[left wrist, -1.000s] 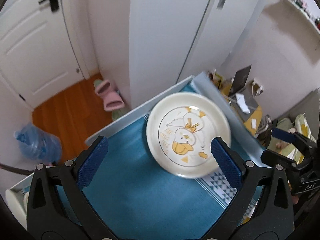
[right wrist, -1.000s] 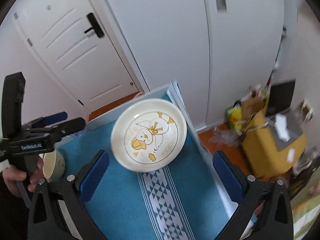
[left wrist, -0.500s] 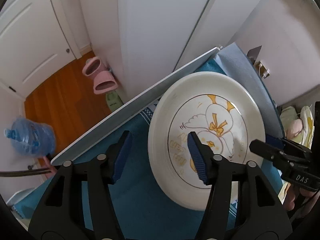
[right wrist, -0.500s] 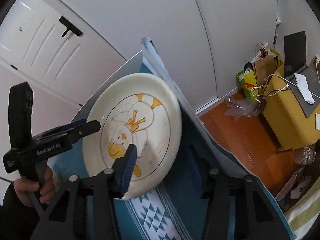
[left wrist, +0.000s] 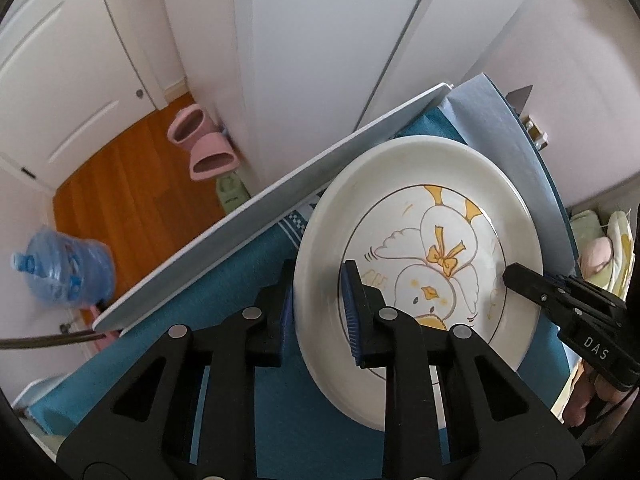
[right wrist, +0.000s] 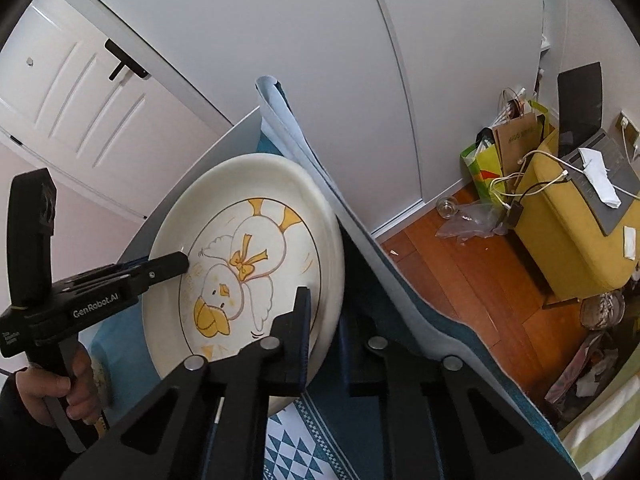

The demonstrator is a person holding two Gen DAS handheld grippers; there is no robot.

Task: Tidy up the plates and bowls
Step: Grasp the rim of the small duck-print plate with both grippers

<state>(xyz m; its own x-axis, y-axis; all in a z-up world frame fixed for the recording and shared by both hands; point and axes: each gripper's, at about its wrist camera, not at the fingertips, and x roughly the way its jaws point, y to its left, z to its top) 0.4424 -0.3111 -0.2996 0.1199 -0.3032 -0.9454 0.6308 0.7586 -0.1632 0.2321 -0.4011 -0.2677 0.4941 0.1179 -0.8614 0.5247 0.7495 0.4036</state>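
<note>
A white plate with a yellow duck drawing (left wrist: 432,240) lies at the far corner of the blue tablecloth (left wrist: 224,280). My left gripper (left wrist: 318,304) is shut on the plate's left rim, one finger over it and one under. My right gripper (right wrist: 324,320) is shut on the plate's right rim; the plate also shows in the right wrist view (right wrist: 248,256). Each gripper shows in the other's view, the right one (left wrist: 560,292) and the left one (right wrist: 100,288). The plate looks slightly tilted; whether it touches the cloth I cannot tell.
The table's far edge (left wrist: 260,216) runs just beyond the plate. Below it are a wooden floor, pink slippers (left wrist: 204,148) and a blue water jug (left wrist: 64,272). White cabinet doors (right wrist: 320,60) stand behind. A yellow box with cables (right wrist: 576,208) and bags sit at right.
Both grippers moved in to the plate and closed from wide open onto its opposite rims. The plate now fills more of each view.
</note>
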